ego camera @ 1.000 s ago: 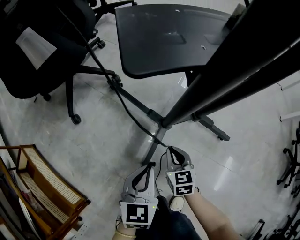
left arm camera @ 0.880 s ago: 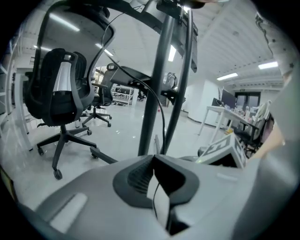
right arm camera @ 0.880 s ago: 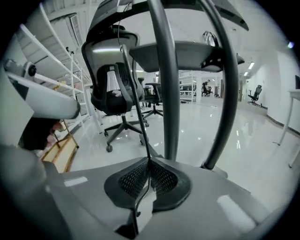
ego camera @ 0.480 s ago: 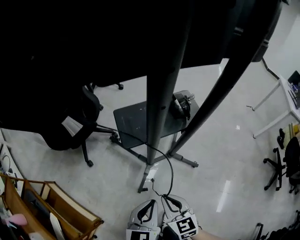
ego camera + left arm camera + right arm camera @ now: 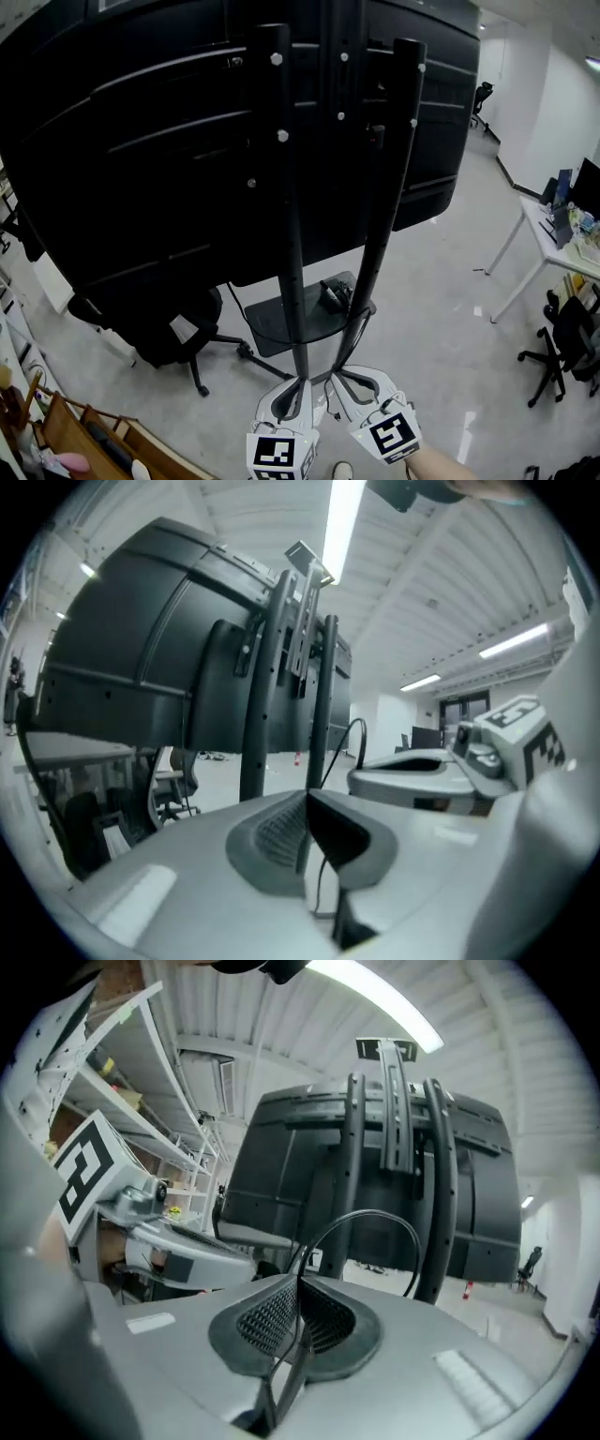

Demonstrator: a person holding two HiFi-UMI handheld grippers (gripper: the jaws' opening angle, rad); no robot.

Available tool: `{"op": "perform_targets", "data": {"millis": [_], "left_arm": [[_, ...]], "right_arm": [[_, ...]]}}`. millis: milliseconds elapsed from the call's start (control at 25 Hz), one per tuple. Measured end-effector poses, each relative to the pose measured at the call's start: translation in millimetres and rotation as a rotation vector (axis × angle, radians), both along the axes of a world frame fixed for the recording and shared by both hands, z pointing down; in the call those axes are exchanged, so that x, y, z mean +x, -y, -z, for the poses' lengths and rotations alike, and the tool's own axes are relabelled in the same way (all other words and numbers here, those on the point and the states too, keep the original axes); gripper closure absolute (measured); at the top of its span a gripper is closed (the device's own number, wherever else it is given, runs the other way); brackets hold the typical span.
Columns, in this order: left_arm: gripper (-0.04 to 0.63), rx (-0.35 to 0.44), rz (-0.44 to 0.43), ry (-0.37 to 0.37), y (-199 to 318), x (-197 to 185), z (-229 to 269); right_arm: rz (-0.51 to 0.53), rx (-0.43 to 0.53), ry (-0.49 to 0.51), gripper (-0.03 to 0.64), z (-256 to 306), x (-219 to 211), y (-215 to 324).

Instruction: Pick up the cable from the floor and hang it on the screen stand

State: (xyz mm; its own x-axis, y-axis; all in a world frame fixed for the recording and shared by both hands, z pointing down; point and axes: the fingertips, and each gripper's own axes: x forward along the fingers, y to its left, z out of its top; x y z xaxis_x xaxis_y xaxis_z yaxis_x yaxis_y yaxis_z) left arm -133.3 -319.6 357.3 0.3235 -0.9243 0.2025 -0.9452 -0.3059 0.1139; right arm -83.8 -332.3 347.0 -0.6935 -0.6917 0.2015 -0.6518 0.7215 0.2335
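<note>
Right gripper [image 5: 298, 1283]: fingers [image 5: 267, 1321] are closed on the cable [image 5: 370, 1213]. I see the thin black cable leave the pinch, arch up and to the right, then drop in front of the screen stand [image 5: 291, 234].

Left gripper [image 5: 307, 803]: fingers are pressed together. A thin dark strand of the same cable runs through the gap just behind their tips.

Head view: both grippers sit side by side at the bottom edge, raised off the floor [image 5: 441, 356] and pointing at the base of the stand's 2 dark posts. The back of the large black screen [image 5: 141, 141] fills the upper frame. A black office chair [image 5: 159, 328] stands to the left of the stand.
</note>
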Motion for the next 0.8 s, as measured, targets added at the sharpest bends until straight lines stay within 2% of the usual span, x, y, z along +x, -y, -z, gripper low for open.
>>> {"op": "perform_targets", "data": {"millis": [240, 360, 600, 640, 720, 800], "left_arm": [[0.588, 0.183, -0.031, 0.072, 14.0, -1.9, 99.9], [0.588, 0.235, -0.062, 0.094, 20.9, -5.9, 144.4], [0.586, 0.329, -0.136, 0.155, 38.8, -1.5, 225.7], [0.563, 0.346, -0.146, 0.169, 41.2, -0.1, 237.0], [0.515, 0.384, -0.136, 0.200, 48.6, -0.3, 259.1], [0.514, 0.422, -0.082, 0.229, 62.0, -6.8, 280.2]], "right_arm": [[0.060, 0.190, 0.005, 0.606, 126.9, -18.1, 0.1], [0.064, 0.262, 0.002, 0.606, 177.4, -32.6, 6.2], [0.063, 0.378, 0.058, 0.606, 268.9, -59.8, 30.9], [0.069, 0.390, 0.066, 0.606, 280.7, -63.3, 35.6], [0.086, 0.405, 0.084, 0.604, 302.2, -69.2, 44.7], [0.108, 0.411, 0.101, 0.604, 321.3, -74.5, 54.2]]}}
